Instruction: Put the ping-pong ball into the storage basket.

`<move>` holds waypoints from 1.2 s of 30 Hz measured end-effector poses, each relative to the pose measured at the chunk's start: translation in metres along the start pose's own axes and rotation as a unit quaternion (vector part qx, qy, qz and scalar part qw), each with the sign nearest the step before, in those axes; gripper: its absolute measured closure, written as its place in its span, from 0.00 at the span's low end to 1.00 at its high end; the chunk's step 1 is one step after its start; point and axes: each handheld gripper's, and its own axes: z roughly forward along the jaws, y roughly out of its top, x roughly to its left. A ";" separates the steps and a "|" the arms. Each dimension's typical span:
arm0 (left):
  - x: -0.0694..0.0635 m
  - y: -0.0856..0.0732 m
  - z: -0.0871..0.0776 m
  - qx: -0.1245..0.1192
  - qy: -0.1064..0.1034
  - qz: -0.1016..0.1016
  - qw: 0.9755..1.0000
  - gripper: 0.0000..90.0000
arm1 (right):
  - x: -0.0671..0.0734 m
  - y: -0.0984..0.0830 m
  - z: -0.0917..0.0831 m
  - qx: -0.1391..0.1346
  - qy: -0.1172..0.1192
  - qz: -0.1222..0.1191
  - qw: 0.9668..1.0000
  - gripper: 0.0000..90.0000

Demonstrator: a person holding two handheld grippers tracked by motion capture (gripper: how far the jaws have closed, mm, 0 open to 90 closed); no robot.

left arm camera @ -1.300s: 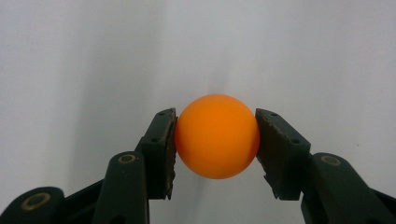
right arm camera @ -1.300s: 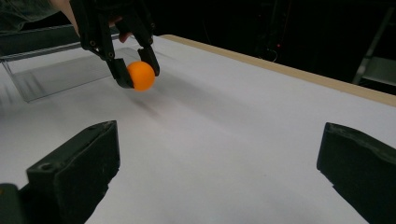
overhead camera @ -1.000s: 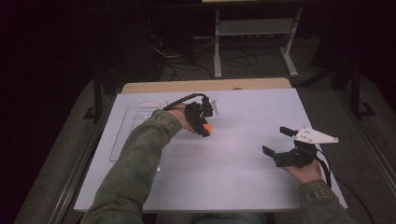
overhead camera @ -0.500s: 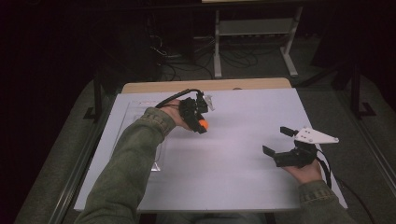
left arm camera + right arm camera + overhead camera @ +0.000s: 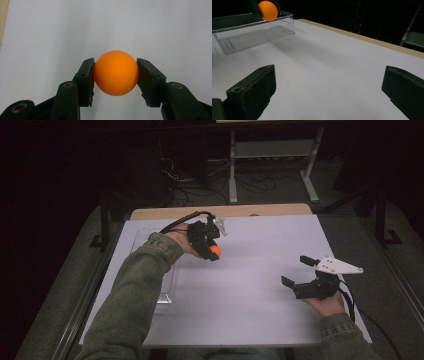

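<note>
The left gripper (image 5: 214, 251) holds an orange ball (image 5: 116, 73) clamped between its two jaws, and the left gripper view shows why the hold looks sound: the pads (image 5: 90, 79) press on the ball's opposite sides close to its widest line, so a smooth round thing like this has little room to squirt out forward or back. The ball sits near the tips of the jaws rather than deep in their throat, with the white table (image 5: 150, 27) plain behind it, so it appears to be carried clear of the surface and not resting on it. In the high view the ball (image 5: 215, 251) hangs over the far left part of the table (image 5: 260, 320), just to the right of a clear plastic tray (image 5: 249, 35) that lies along the left edge; the right gripper view shows the ball (image 5: 268, 10) level with or slightly above the tray's near wall, though whether it is over the tray or just beside it cannot be told for certain. That placing suggests the tray is either where the ball came from or where it is meant to go. The right gripper (image 5: 302, 272) rests low near the right edge of the table, well apart from the ball, its jaws spread wide with nothing between them, most likely parked out of the way so the left hand can work unhindered.
</note>
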 end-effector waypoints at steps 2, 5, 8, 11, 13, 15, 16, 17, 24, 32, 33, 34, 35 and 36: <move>-0.001 0.000 -0.003 0.002 0.000 0.003 1.000 0.56 | 0.000 0.000 0.000 0.002 0.001 0.000 1.000 0.00; -0.001 0.000 -0.007 0.002 0.001 0.002 1.000 0.56 | 0.000 0.000 0.001 0.003 0.001 0.000 1.000 0.00; -0.002 0.001 -0.013 0.003 0.002 0.005 1.000 0.56 | 0.000 0.000 0.001 0.003 0.000 0.002 1.000 0.00; -0.003 0.000 -0.019 0.003 0.005 0.007 1.000 0.56 | 0.000 -0.001 0.001 0.004 0.000 0.001 1.000 0.00; -0.005 0.000 -0.024 -0.001 0.006 0.006 1.000 0.56 | 0.000 0.000 0.001 0.004 0.000 0.001 1.000 0.00; -0.006 0.000 -0.029 -0.002 0.007 0.009 1.000 0.56 | 0.000 0.000 0.001 0.004 0.000 0.001 1.000 0.00; -0.007 0.000 -0.031 -0.001 0.008 0.010 1.000 0.56 | 0.000 0.000 0.001 0.003 0.000 0.001 1.000 0.00; -0.008 0.000 -0.034 0.001 0.011 0.011 1.000 0.56 | 0.000 0.000 0.001 0.003 0.000 0.000 1.000 0.00; -0.009 -0.008 -0.051 0.001 0.020 0.003 1.000 0.56 | 0.001 0.000 0.000 0.002 0.000 -0.002 1.000 0.00; -0.007 -0.024 -0.064 0.000 0.032 -0.010 0.999 0.56 | 0.000 0.000 0.000 0.003 -0.001 -0.003 1.000 0.00; -0.007 -0.026 -0.066 0.001 0.033 -0.011 0.999 0.56 | 0.000 0.000 0.001 0.003 -0.002 -0.003 1.000 0.00; -0.008 -0.027 -0.067 0.002 0.034 -0.011 0.999 0.56 | 0.001 0.000 0.001 0.004 -0.002 -0.004 1.000 0.00; -0.009 -0.028 -0.068 0.001 0.035 -0.011 0.999 0.56 | 0.001 0.000 0.001 0.005 -0.002 -0.004 1.000 0.00; -0.010 -0.030 -0.069 0.003 0.036 -0.010 0.999 0.56 | 0.001 0.000 0.001 0.005 -0.002 -0.004 1.000 0.00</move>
